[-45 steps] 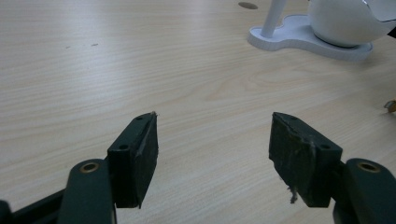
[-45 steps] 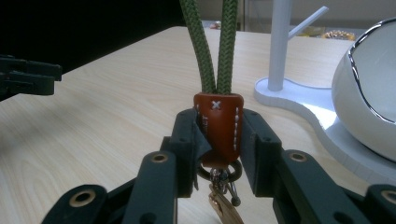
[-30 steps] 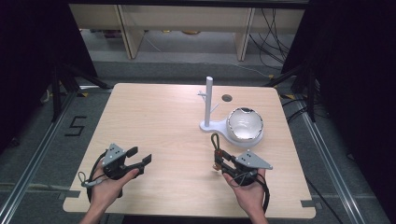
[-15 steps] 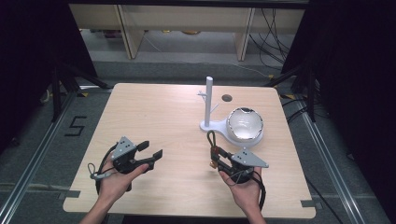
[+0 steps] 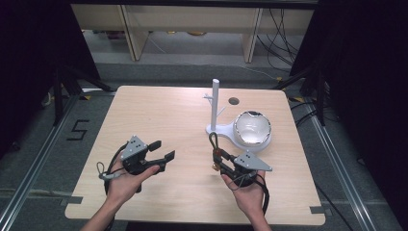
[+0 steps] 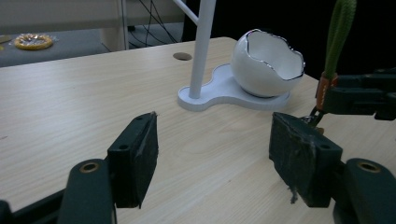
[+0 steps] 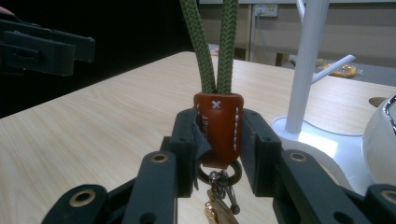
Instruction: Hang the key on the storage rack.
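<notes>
Key fob (image 7: pixel 218 122): brown leather tab with white stitching, clamped between the two black pads of the right gripper (image 7: pixel 218 149). Jaws closed hard onto the tab from both sides. The green braided cord loop (image 7: pixel 214 44) rises straight up out of the tab, above the jaws; a metal ring with small keys or clips (image 7: pixel 219 184) hangs below the tab, under the jaws (detail there is blurred).

High view: fob (image 5: pixel 217 155) sits at the tip of the right gripper (image 5: pixel 222 161), cord loop (image 5: pixel 212 140) pointing away from the person toward the stand. Whether the fob is clear of the table cannot be told.

Ahead of the right gripper, near it: white stand (image 5: pixel 215 103), an upright post with short side pegs on a flat white base. On the same base, to the post's right, a white bowl shaped like a cracked eggshell (image 5: pixel 252 129).

Left gripper (image 5: pixel 162 150): well apart from the right one, to its left, tilted toward it. Its own view shows the jaws standing wide, nothing between the pads (image 6: pixel 139 151), only bare wooden table (image 6: pixel 70 98) seen through the gap. Beyond its right-hand pad, the right gripper's jaws with the fob (image 6: pixel 322 91) are visible.
</notes>
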{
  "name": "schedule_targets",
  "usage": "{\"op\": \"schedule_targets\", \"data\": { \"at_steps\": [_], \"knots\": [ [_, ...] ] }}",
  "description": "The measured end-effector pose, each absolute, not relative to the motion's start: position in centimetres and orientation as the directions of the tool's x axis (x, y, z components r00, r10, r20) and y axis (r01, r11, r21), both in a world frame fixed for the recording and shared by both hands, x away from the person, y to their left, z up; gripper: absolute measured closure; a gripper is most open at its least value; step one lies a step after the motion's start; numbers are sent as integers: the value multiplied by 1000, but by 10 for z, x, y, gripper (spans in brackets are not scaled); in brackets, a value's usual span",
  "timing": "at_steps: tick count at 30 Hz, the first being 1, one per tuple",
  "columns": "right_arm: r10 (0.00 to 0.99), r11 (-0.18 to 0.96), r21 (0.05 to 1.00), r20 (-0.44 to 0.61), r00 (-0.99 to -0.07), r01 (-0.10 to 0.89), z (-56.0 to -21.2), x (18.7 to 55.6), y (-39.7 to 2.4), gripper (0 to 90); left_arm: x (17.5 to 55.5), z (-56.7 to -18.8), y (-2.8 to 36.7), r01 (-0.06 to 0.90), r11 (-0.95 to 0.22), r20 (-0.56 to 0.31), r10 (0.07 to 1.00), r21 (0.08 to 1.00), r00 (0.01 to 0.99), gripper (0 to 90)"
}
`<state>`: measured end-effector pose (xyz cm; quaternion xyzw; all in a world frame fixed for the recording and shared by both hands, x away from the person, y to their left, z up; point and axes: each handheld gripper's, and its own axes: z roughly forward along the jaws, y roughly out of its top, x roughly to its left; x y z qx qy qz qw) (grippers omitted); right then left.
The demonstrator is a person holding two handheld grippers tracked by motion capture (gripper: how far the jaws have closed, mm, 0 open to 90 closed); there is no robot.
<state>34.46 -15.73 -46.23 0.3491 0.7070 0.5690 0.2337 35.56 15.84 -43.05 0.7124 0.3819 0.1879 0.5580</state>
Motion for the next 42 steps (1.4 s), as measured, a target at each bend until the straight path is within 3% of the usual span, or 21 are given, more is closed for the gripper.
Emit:
{"op": "schedule_targets", "data": {
  "at_steps": [31,42],
  "knots": [
    [760,102,975,53,-648,199,-461,347,-146,693,371,-403,119,319,-86,-178,680,944,711,355],
    [755,101,973,60,-653,207,-457,347,-142,693,370,-399,101,309,-80,-193,628,948,754,461]
  ]
}}
